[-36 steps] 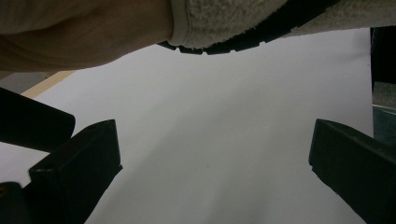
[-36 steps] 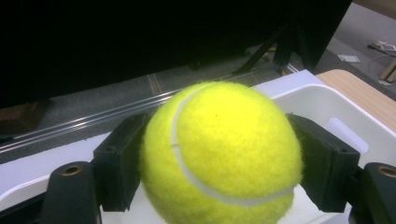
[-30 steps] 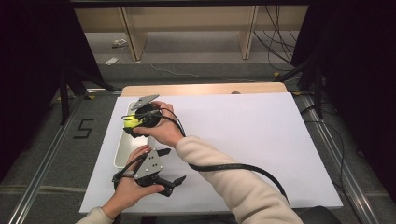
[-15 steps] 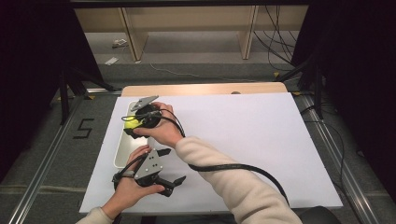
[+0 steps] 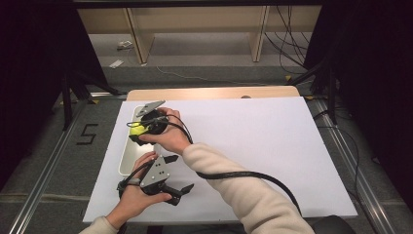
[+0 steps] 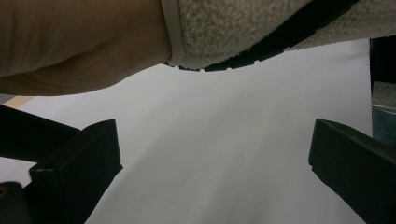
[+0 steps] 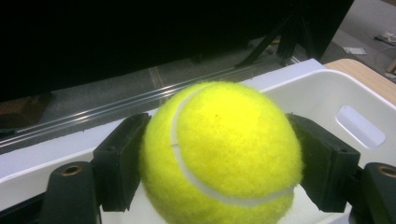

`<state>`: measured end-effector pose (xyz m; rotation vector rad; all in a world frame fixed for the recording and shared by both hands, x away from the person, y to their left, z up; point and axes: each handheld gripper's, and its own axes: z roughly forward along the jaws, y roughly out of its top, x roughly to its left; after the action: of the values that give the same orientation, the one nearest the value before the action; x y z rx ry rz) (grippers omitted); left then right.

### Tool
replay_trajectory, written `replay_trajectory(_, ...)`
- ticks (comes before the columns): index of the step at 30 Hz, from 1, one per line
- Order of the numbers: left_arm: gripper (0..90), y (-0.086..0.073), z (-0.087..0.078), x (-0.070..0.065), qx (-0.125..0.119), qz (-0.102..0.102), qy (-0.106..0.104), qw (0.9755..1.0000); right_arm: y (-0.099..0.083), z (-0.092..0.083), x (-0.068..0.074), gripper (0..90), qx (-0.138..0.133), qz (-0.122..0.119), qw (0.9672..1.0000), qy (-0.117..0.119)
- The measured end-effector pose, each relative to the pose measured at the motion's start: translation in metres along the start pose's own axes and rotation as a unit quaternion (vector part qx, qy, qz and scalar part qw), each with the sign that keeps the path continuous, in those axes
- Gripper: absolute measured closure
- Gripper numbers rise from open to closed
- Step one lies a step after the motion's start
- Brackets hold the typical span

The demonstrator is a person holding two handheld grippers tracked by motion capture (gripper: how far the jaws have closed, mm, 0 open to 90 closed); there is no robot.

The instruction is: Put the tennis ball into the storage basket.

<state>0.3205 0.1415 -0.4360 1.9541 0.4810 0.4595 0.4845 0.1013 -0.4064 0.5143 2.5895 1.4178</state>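
Note:
My right gripper (image 5: 139,132) is shut on a yellow tennis ball (image 7: 219,154), its two black pads pressed on the ball's sides. It holds the ball (image 5: 136,129) over the white tray (image 5: 127,158) at the table's left side. My left gripper (image 5: 178,174) rests near the table's front edge, jaws open and wide apart, nothing between them. In the left gripper view the open gripper (image 6: 215,158) looks across bare white table under the person's right forearm (image 6: 84,42).
The white tray's wall has a handle slot (image 7: 359,126) and sits at the left edge of the white sheet (image 5: 272,146). The right gripper's black cable (image 5: 243,175) loops over the table. Dark floor and rails (image 5: 44,161) lie to the left.
The right gripper with the ball has shifted slightly, staying over the tray. The left gripper has not moved.

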Motion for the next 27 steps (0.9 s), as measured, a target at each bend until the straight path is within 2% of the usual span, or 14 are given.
replay_trajectory(27,1.7,0.0,0.0001,-0.0002,0.0,0.001,-0.001,1.0,-0.0048,0.0068,0.0015,25.6,0.01,-0.001,0.9999,0.003)
